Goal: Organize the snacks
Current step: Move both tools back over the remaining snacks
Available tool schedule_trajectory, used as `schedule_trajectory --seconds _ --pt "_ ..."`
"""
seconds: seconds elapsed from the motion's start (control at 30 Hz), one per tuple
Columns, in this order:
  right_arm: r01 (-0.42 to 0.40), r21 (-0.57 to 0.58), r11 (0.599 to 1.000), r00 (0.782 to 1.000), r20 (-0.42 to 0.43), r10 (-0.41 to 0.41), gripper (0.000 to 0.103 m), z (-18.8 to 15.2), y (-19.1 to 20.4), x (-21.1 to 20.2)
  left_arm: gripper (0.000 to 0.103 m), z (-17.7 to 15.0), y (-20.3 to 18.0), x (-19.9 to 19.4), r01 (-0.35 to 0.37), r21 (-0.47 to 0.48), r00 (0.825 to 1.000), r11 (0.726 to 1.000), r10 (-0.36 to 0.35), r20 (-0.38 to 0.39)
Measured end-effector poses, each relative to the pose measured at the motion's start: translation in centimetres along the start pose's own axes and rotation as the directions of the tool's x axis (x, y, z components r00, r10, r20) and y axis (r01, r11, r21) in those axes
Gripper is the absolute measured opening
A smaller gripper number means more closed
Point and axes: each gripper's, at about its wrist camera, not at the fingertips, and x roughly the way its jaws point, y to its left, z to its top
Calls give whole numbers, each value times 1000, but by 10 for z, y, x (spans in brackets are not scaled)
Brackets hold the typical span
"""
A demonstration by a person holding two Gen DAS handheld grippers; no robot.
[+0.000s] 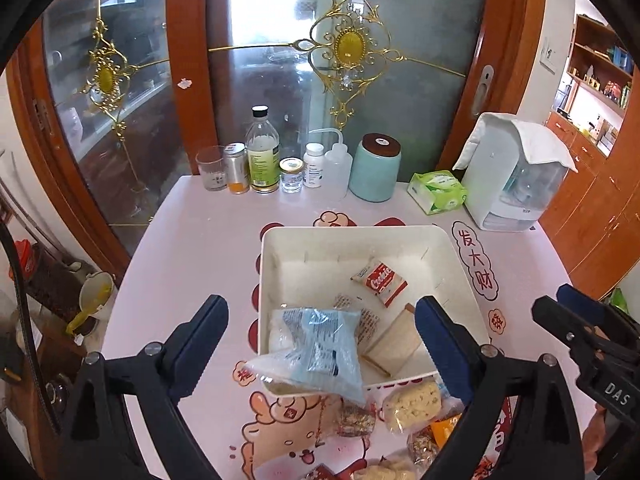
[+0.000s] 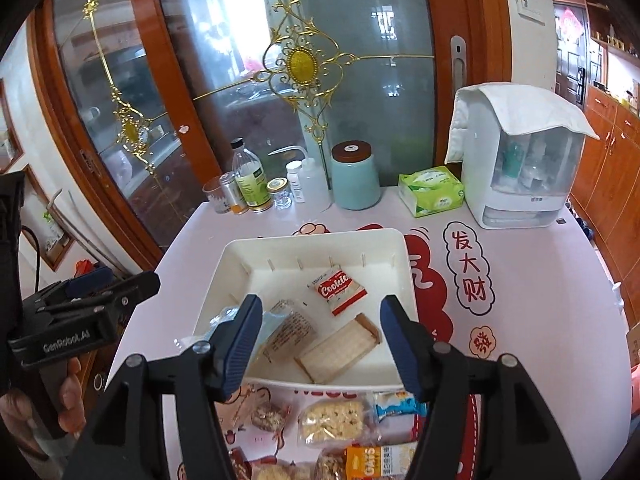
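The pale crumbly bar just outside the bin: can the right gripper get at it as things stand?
Probably yes. The right gripper is open and empty, and the pale crumbly bar lies uncovered on the table just before the white bin, with only loose neighbouring packets beside it.

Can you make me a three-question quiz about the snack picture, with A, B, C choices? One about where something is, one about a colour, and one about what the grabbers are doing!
1. Where is the red Cookie packet?
A. inside the white bin
B. next to the tissue pack
C. on the floor

2. What colour is the round canister at the back of the table?
A. bright red
B. pale blue-green with a brown lid
C. black

3. What is the right gripper doing?
A. squeezing a bottle
B. holding the Cookie packet
C. open, holding nothing

Answers: 1 A, the packet lies on the bin's floor. 2 B, its body is pale blue-green under a brown lid. 3 C, its jaws stand wide apart with nothing between them.
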Motion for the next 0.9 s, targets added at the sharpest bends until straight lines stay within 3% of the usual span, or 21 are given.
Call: schedule_trajectory --seconds 0.33,0.57,0.9 --pt "-28 -42 999 1000 0 28 64 -29 2 -43 94 -36 3 -48 -41 14 999 999 41 25" --pt "-32 -76 997 999 -24 31 65 -62 -5 -65 94 -81 4 -77 -50 24 998 998 49 28" --pt "3 -100 995 995 -99 -13 66 -124 -40 -68 94 -163 4 -65 -72 3 996 997 72 -56"
